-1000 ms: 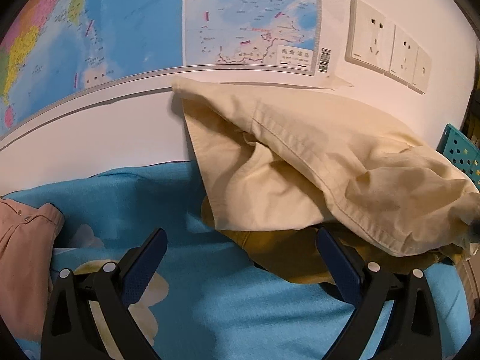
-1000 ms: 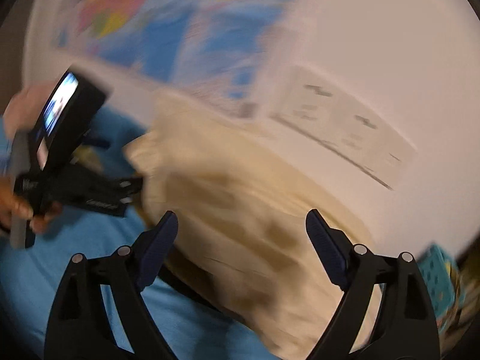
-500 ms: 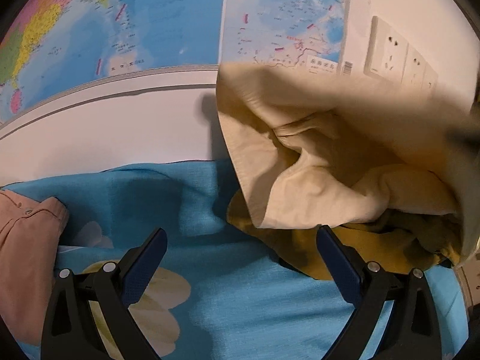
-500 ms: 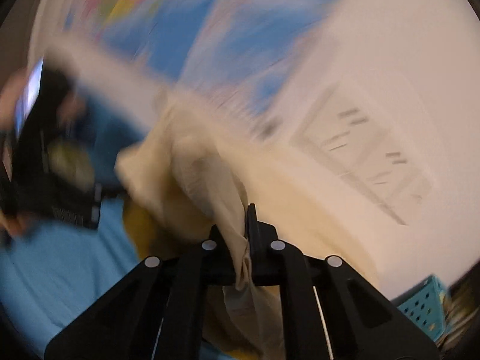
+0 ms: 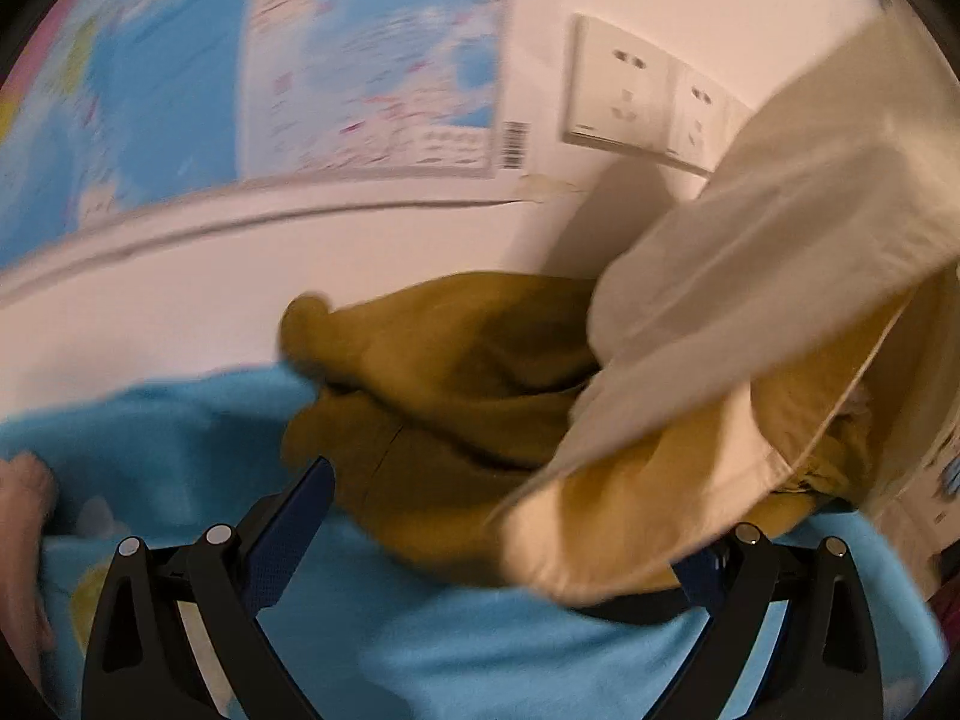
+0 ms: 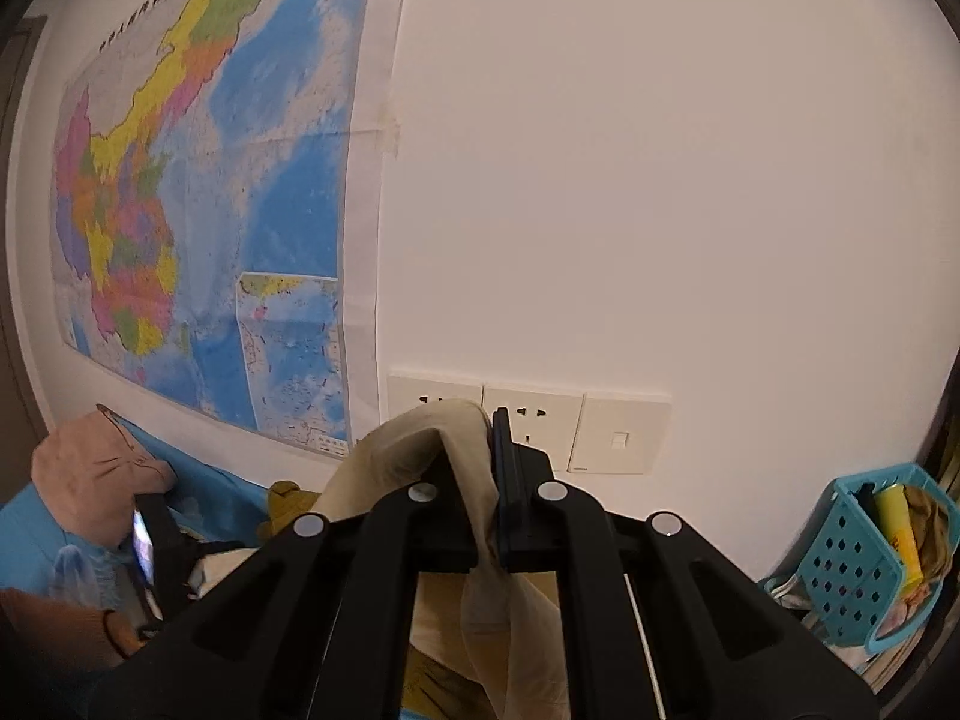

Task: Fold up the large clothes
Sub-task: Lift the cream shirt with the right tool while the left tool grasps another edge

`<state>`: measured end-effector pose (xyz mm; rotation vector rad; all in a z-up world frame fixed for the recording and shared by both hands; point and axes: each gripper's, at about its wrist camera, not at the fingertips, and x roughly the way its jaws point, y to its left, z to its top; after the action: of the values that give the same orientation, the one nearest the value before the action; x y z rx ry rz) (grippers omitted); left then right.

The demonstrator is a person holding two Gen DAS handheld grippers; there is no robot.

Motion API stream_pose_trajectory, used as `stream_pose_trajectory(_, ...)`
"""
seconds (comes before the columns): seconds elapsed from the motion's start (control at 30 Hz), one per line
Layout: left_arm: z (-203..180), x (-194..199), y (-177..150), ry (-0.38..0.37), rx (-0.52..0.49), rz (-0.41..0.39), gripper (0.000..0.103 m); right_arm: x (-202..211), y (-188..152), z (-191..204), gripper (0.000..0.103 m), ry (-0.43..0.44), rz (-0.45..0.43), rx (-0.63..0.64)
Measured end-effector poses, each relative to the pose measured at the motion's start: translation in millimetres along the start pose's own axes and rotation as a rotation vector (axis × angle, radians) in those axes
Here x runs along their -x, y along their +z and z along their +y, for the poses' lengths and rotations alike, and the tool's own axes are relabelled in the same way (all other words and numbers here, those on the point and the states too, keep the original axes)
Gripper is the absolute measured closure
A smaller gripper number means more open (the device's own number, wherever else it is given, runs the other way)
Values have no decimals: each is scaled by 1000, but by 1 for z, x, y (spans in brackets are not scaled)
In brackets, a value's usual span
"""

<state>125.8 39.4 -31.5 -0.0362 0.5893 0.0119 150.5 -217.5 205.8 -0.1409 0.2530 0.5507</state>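
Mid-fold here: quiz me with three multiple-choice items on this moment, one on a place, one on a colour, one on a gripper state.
1. Where is the teal basket?
A. lower right, by the wall
B. on the map
C. on the bed cover

2. What colour is the garment lying under the lifted cream garment?
A. pink
B. mustard yellow
C. grey

3. How is the right gripper?
A. wide open
B. shut on nothing
C. shut on the cream garment

Answers: 1 A, it stands at the right wrist view's lower right; 2 B, mustard cloth shows beneath; 3 C, cream fabric is pinched between its fingers.

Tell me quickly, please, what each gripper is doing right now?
Left gripper: open, holding nothing.
Right gripper: shut on the cream garment.
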Motion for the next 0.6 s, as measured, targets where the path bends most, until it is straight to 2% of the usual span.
stream_pose_trajectory(0.03, -1, -4, 4, 12, -23, -5, 9, 3, 4, -3, 99, 3, -4, -12)
stream_pose_trajectory(0.07, -2, -8, 8, 18, -39, -16, 16, 6, 6, -7, 99, 6, -8, -23)
stream_pose_trajectory(0.1, -1, -10, 11, 12, -36, -20, 46, 13, 9, -11, 99, -7, -19, -28)
stream_pose_trajectory(0.13, 3, -12, 19, 6, -8, -9, 85, 21, 12, -16, 99, -14, -34, -31)
stream_pose_trajectory(0.17, 9, -8, 30, -44, 31, -9, 98, 29, 16, -19, 99, -12, -50, -34)
stream_pose_trajectory(0.23, 16, 9, 52, -121, 67, -64, 101, 52, 29, -23, 99, -40, -91, -23)
stream_pose_trajectory(0.37, 14, 73, 89, -205, 47, -249, 101, 103, 57, -31, 100, -55, -189, -30)
stream_pose_trajectory(0.4, 13, 91, 94, -236, 41, -290, 88, 117, 64, -28, 100, -72, -207, -14)
stream_pose_trajectory(0.43, 11, 99, 95, -263, 37, -301, 51, 124, 67, -27, 100, -78, -215, -6)
stream_pose_trajectory(0.47, 7, 107, 92, -278, 24, -316, 37, 135, 70, -24, 100, -86, -226, 2)
stream_pose_trajectory(0.5, 2, 111, 85, -296, 0, -336, 25, 141, 72, -24, 100, -87, -232, 4)
stream_pose_trajectory(0.53, -6, 110, 81, -313, -20, -338, 20, 148, 73, -23, 100, -89, -237, 4)
stream_pose_trajectory(0.6, -22, 100, 58, -396, -58, -266, 17, 156, 73, -22, 100, -96, -232, 4)
